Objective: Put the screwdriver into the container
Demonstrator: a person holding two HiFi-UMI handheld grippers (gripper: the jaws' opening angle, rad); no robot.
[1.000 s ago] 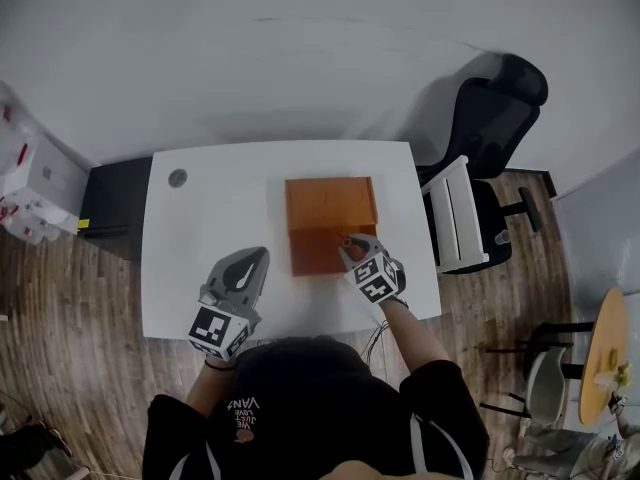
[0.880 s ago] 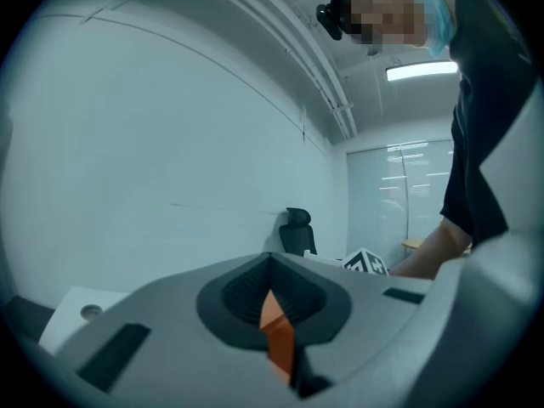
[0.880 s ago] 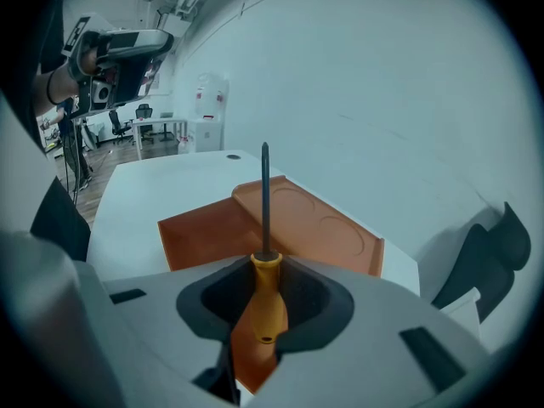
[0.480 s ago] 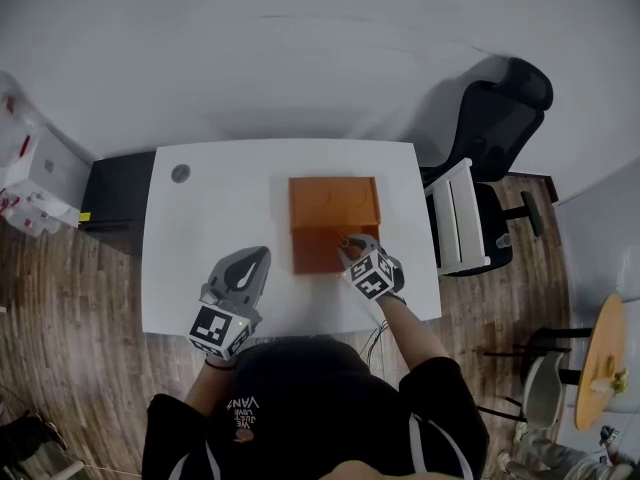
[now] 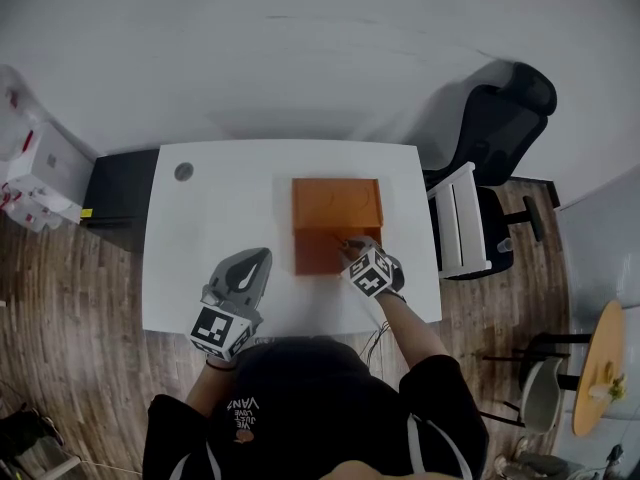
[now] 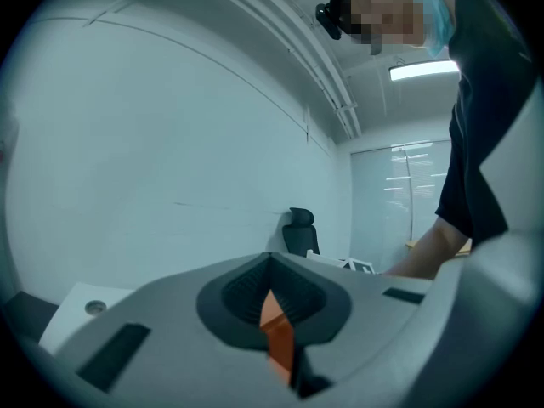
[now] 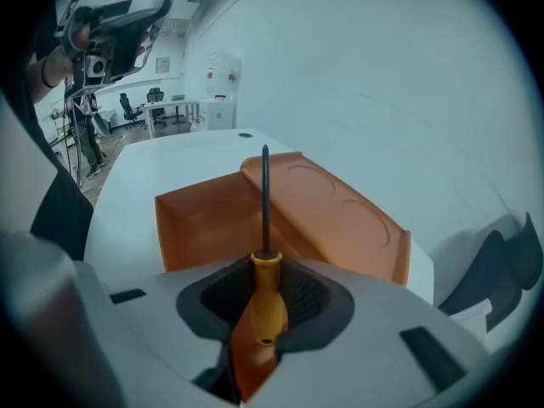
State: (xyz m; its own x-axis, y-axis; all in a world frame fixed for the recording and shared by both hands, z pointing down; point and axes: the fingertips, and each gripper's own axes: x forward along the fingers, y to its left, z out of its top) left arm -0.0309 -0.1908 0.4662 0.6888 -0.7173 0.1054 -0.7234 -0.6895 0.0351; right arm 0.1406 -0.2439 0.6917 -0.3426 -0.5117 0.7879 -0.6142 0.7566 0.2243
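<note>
**Screwdriver held over the container, not yet released**
The screwdriver (image 7: 266,270) is pinched by its yellow handle in the right gripper (image 5: 350,248). Its shaft points out over the open orange container (image 7: 204,219), right of centre on the white table (image 5: 220,228). The left gripper (image 5: 255,260) sits at the near left, jaws pressed together and empty. The next move, I judge, is to lower it inside the walls, then spread the jaws.

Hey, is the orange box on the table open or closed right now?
Open. The orange box has its lid swung back behind it, and the inside of the box shows.
</note>
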